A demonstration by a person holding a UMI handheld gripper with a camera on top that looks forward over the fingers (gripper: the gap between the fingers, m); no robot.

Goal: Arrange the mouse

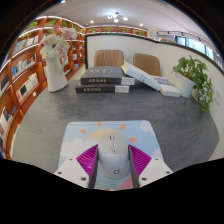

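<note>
**Gripper closing around a mouse on the pad**

Gripper (113, 160) fingers are reaching forward over a grey table (50, 125), their magenta inner pads (88, 157) facing each other from either side. Between them a pale grey, rounded computer mouse (113, 152) is sitting, its front end pointing away along the fingers. Both pads are lying right against the mouse's flanks, with no gap showing on either side, so the fingers are looking pressed onto it, narrowed to about the width of the mouse.

Under the mouse a light, pastel-patterned rectangular mouse mat (108, 133) is lying flat on the table, stretching out just ahead of the fingertips and to both sides of them. The mouse is resting near the edge of the mat closest to the gripper.

Well beyond the mat, a stack of dark hardcover books (103, 81) is lying flat on the table, and just beside it, to the right, several more books (150, 80) are leaning at a tilt. Further right a green leafy potted plant (194, 78) is standing near the table's edge. To the left of the stack a white hand-shaped model (55, 62) is standing upright. A wooden bookshelf (22, 75) filled with books is running along the left wall, and two tan chair backs (128, 60) are showing behind the table.
</note>
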